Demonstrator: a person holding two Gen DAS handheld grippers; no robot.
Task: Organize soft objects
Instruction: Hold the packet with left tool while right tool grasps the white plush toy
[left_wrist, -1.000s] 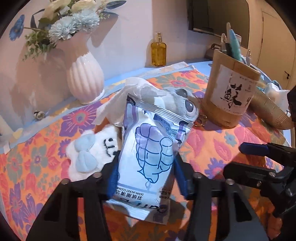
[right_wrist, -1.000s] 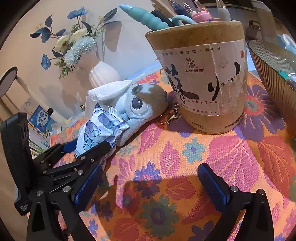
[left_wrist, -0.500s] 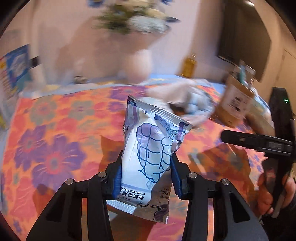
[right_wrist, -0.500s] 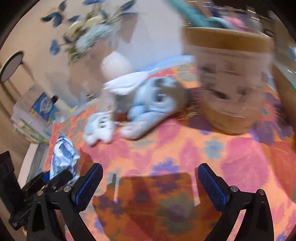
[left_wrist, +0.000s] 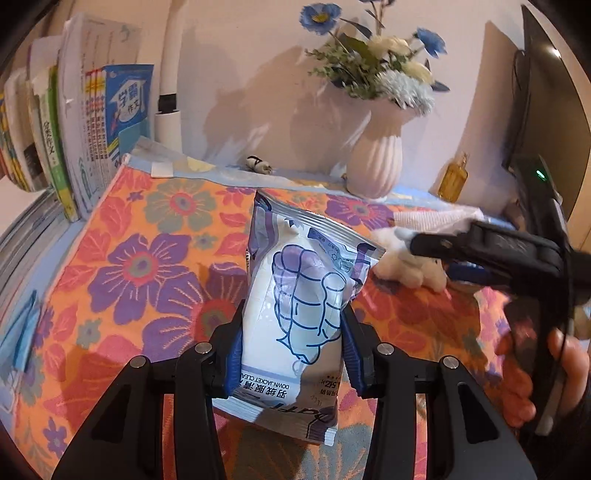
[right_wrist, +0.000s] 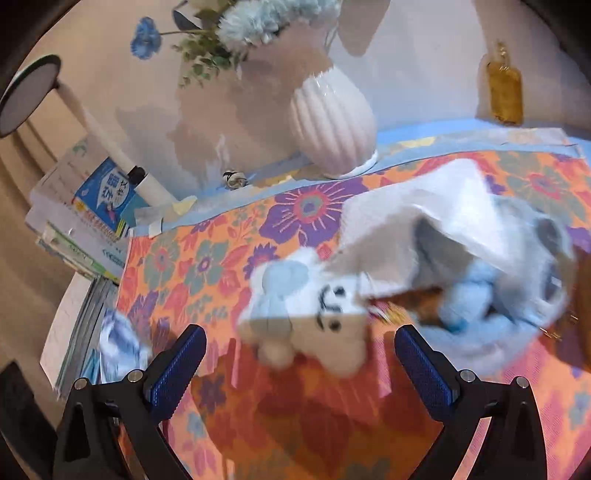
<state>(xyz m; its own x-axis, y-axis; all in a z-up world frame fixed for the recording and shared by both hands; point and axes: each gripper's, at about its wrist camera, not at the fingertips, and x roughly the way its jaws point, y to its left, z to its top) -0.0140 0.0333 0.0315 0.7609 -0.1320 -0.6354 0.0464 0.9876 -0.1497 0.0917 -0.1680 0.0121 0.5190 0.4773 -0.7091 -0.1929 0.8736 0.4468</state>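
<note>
Our left claw (left_wrist: 293, 347) is pinching the wipes packet (left_wrist: 303, 295) by its two long sides, low on the pack, so the packet's long axis runs straight out along the fingers and its sealed top points toward the far edge of the table. Our right claw (right_wrist: 299, 369) is spread wide and grips nothing; the white plush toy (right_wrist: 306, 317) lies directly ahead of it, its near end just between the blue pads (right_wrist: 177, 365), though we cannot tell whether either pad touches it. The toy's long axis seems to run across the opening rather than along it, and the right claw is plainly the nearer one. Just beyond the toy, and touching it, lies the grey-blue plush (right_wrist: 498, 273) under a white cloth (right_wrist: 443, 206), blurred. From the packet outward, the floral tablecloth (left_wrist: 147, 258) shows bare toward the left edge, where the stack of books (left_wrist: 85, 122) stands against the left corner; we judge that side offers the most open room for setting the packet down. Along the far edge stand the white vase (left_wrist: 375, 162) and the amber bottle (left_wrist: 452, 179), which a wide swing could knock.
</note>
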